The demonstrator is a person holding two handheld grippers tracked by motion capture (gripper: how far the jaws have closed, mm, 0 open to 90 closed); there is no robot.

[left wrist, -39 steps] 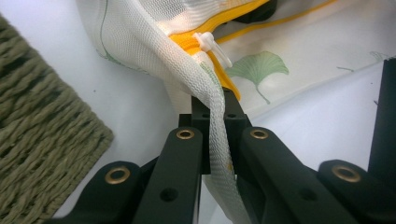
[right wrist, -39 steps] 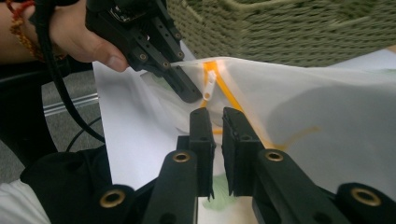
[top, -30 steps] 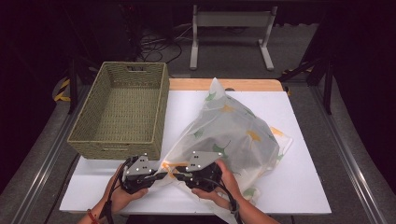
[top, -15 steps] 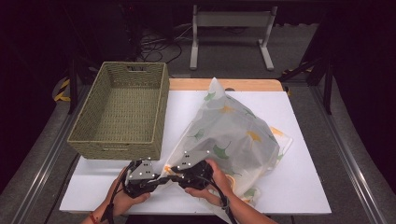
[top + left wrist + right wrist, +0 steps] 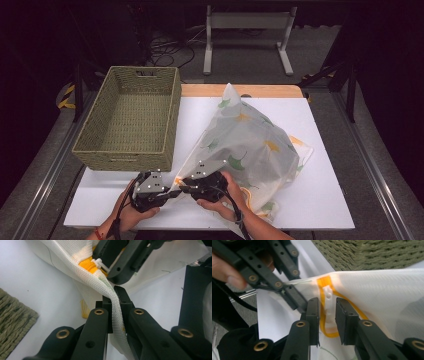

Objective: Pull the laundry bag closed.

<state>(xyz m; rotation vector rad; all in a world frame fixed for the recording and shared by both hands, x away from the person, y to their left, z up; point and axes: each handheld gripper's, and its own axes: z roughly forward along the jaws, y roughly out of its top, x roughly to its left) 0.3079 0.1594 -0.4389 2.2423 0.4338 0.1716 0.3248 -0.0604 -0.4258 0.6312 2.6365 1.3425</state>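
A white mesh bag (image 5: 250,145) with leaf prints and a yellow zipper lies bulging on the white table (image 5: 320,200). At its near left corner my left gripper (image 5: 175,194) is shut on the bag's edge; the fabric band (image 5: 82,275) runs down between the closed jaws of my left gripper (image 5: 116,305). Facing it, my right gripper (image 5: 182,188) stands open. In the right gripper view my right gripper (image 5: 327,312) has the white zipper pull (image 5: 328,296) between its jaws, with a small gap on each side. The left gripper (image 5: 287,293) pinches the corner just beside it.
A woven green basket (image 5: 122,155) sits empty on the table's left, its front wall close behind the grippers and its corner (image 5: 362,252) just beyond the bag. Bare white table lies right of the bag. A metal stand (image 5: 247,15) is beyond the far edge.
My right gripper has sunk a little and edged left toward the left gripper at the bag's corner. The left gripper has kept its grip in place.
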